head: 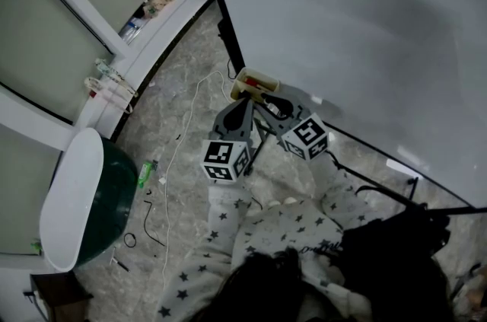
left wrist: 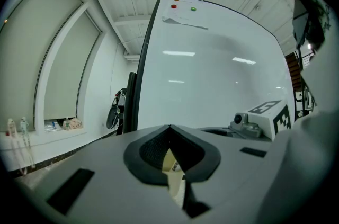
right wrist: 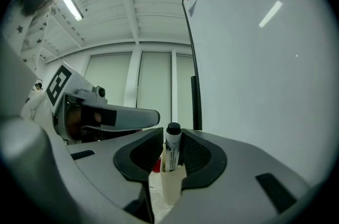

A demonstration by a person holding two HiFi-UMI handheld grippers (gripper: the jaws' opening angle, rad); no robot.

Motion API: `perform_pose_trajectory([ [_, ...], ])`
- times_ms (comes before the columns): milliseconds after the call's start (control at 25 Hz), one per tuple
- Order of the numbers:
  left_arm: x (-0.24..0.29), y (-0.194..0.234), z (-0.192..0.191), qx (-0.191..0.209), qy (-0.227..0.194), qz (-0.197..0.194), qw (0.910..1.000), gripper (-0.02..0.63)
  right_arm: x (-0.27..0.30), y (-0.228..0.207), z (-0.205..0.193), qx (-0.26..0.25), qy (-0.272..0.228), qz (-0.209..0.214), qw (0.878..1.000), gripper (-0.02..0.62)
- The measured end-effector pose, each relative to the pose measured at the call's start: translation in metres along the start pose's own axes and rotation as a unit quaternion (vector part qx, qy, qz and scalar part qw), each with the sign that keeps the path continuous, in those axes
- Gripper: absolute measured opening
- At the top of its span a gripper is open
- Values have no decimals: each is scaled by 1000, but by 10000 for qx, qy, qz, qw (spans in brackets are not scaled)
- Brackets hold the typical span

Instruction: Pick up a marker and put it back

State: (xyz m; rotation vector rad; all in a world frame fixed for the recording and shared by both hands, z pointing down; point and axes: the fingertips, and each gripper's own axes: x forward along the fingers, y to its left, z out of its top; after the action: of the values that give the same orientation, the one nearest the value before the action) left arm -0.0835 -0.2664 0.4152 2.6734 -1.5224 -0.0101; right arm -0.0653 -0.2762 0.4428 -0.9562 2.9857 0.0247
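Right tool (right wrist: 171, 134): jaws closed on a black-capped marker (right wrist: 171, 153), which stands upright between the pads. The marker's lower end meets a cream box (head: 253, 84) at the lower edge of the whiteboard (head: 365, 23). Left tool (left wrist: 169, 128): jaws together at the tips, pointing at the same box below the whiteboard.

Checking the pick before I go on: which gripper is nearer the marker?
Right. The right gripper has the marker between its jaws; the left gripper sits just beside it, jaws together.
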Motion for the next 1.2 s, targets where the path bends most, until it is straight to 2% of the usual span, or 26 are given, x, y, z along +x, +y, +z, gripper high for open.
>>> perform_pose_trajectory([
  [360,3,-1,6,-2,-12,-76,10000,2,-7,2,28,-65,-192,98,9997,84],
  [640,-1,-3,25,52,-101,-86,9999,1,-15,-4,60,-229,-349,-16,9991,84],
  [760,-4,-5,37,120,-79,-108,9998,1,-19,-1,80,-82,-438,152,9989,84],
  [960,-8,-12,63,123,-69,-213,9997,1,-20,7,105,-212,-372,329,9985,83],
  [1000,-9,-13,67,93,-75,-239,9996,2,-21,8,109,-233,-385,329,9984,74],
  [1040,-10,-15,72,69,-83,-261,9996,2,-20,7,111,-263,-389,309,9984,5],
  [1200,-12,-19,84,87,-133,-338,9993,2,-20,7,112,-186,-349,330,9987,5],
])
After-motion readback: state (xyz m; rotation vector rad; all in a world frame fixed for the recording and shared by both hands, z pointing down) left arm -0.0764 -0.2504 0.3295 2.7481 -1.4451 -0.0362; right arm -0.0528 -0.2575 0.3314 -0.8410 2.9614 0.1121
